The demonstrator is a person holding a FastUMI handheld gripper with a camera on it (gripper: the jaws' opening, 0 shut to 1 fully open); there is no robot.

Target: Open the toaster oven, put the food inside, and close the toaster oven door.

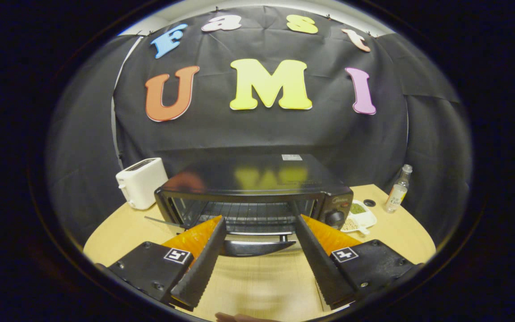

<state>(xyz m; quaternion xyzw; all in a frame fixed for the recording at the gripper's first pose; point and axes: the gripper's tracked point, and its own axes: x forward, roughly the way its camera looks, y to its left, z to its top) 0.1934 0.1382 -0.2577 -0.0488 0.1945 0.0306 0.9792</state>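
While the toaster oven (257, 197) is set on the table (400, 232) with its door (257, 245) dropped flat, the gripper (259, 226) is held wide and empty before the bare rack (257, 215), presumably awaiting food.

Glossy black metal toaster oven (257, 188) – mirror-like top, pale smooth wood-grain table (257, 277), white plastic toaster (141, 182), clear bottle (397, 190)
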